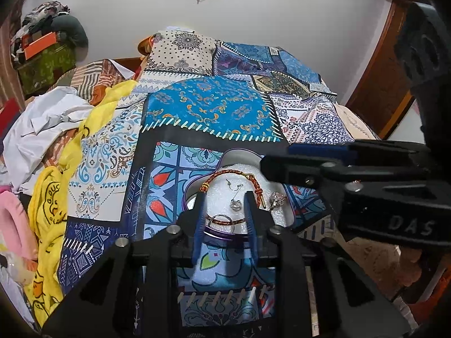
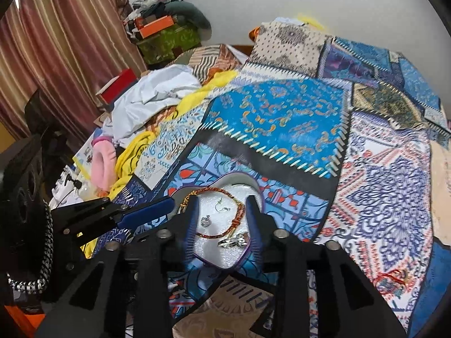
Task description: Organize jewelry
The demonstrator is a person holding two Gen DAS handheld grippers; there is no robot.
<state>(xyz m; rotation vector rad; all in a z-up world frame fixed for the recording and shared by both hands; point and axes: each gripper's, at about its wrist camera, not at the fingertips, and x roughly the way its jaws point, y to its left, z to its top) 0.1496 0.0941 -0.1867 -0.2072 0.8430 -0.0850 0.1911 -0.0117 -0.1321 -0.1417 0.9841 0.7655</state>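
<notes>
Left wrist view: we look down along the left gripper (image 1: pixel 224 197) at a heart-shaped jewelry box (image 1: pixel 290 217) with a purple rim and white foam lining, lying low in the centre of the frame on a blue patchwork bedspread (image 1: pixel 211 109). Our left claw's blue-padded fingers (image 1: pixel 198 225) are spread apart over the near part of the box, pinching nothing. Between them we see a silver ring (image 1: pixel 224 221) and a purple bangle (image 1: pixel 222 234) at the near rim. A red-and-gold braided bracelet (image 1: pixel 225 172) arcs across the foam, with a silver hook earring (image 1: pixel 236 197) inside its curve and a sparkly silver piece (image 1: pixel 275 199) to its right. The right gripper (image 1: pixel 282 159) reaches in from the right edge, its tip over the box's upper right rim.

In the right wrist view the same box (image 2: pixel 258 190) sits at lower centre, and the right gripper (image 2: pixel 221 204) straddles it with fingers (image 2: pixel 255 211) parted and nothing between the pads. The bracelet (image 2: pixel 239 211), the earring (image 2: pixel 222 204) and a silver ring (image 2: pixel 228 242) lie on the foam. The left gripper (image 2: pixel 169 205) enters from the left, its tip just beside the box's left rim. A yellow cloth (image 2: pixel 129 155), a white garment (image 2: pixel 149 98) and striped curtains (image 2: pixel 62 42) fill the upper left.
</notes>
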